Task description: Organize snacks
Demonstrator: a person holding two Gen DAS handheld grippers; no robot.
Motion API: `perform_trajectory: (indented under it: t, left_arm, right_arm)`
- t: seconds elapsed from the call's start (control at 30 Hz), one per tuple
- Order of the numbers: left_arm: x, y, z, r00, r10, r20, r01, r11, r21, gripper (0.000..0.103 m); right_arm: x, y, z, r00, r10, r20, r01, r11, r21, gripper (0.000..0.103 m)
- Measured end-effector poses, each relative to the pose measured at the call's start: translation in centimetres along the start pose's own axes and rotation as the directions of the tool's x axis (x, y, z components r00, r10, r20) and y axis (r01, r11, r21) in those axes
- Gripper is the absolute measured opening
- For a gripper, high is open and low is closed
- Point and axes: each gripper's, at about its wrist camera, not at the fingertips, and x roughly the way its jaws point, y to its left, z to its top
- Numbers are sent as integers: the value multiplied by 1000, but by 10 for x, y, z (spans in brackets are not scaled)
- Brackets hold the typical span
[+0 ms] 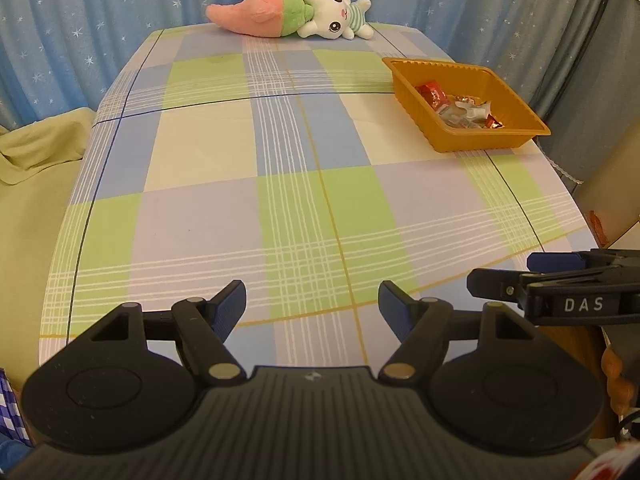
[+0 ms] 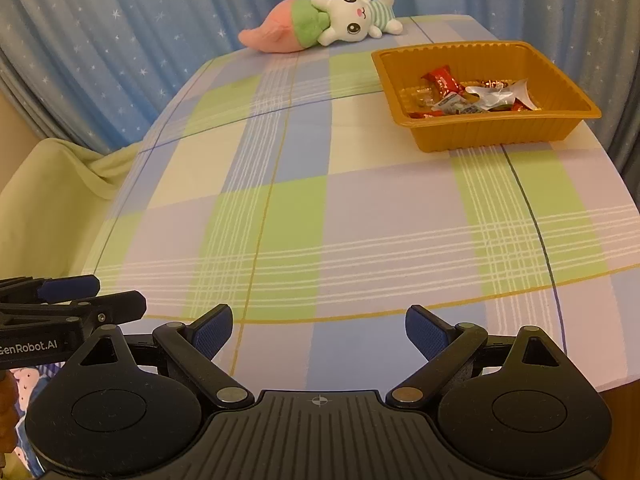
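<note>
1. Left wrist view: the left gripper [image 1: 312,304] is hanging wide open over the near edge of the table [image 1: 224,216], gripping nothing. All the snacks [image 1: 460,110] I can spot are sitting in the tray [image 1: 486,140] at the far right, and no loose ones are showing on the cloth, so it's looking pretty much done to me. The right gripper [image 1: 500,276] is poking in from the right edge.

2. Right wrist view: the right gripper [image 2: 319,330] is also gaping open and empty. This angle is giving a closer look into the tray [image 2: 496,136]; wrappers [image 2: 472,96] are piling toward its right side. The plush [image 2: 320,24] is lying at the far edge.
</note>
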Motion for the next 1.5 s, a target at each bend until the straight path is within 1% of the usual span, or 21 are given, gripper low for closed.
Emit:
perform_trajectory:
  t: [0.27,1.5]
  left_arm:
    - [-1,2,1,1000,-7,8,7,1000,-3,71]
    - [2,1,3,1000,-12,9,12,1000,-2,71]
  right_arm:
    - [1,6,0,1000,-1,0,1,1000,-14,93]
    - [0,5,2,1000,-8,1,8,1000,-12,93]
